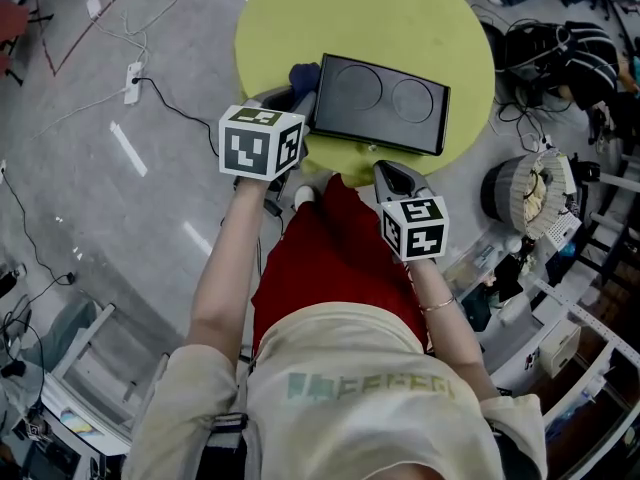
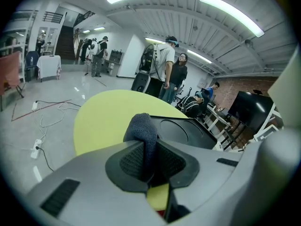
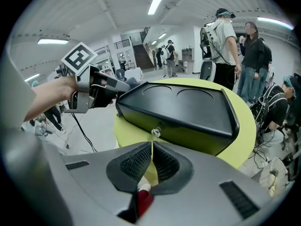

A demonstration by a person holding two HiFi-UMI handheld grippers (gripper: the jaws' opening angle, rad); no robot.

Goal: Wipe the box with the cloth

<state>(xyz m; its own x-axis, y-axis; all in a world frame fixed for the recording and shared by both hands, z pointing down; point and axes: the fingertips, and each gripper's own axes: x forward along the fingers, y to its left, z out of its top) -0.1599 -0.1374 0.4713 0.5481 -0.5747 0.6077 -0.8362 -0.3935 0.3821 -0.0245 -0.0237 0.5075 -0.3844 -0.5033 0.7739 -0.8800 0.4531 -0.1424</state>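
Observation:
A flat black box (image 1: 381, 102) with two round dents in its lid lies on the round yellow-green table (image 1: 400, 18). Its front face carries a small shiny knob (image 3: 154, 132). My left gripper (image 1: 290, 98) sits at the box's left end, shut on a dark blue-grey cloth (image 2: 142, 132) that sticks up between the jaws. The cloth (image 1: 302, 74) touches the box's left edge. My right gripper (image 1: 393, 179) hovers just in front of the box's near side, jaws shut with nothing between them (image 3: 152, 163).
Cables and a power strip (image 1: 132, 76) lie on the grey floor at the left. Bags (image 1: 560, 53) and a round basket (image 1: 530, 196) stand to the right of the table. Several people (image 3: 225, 36) stand beyond the table.

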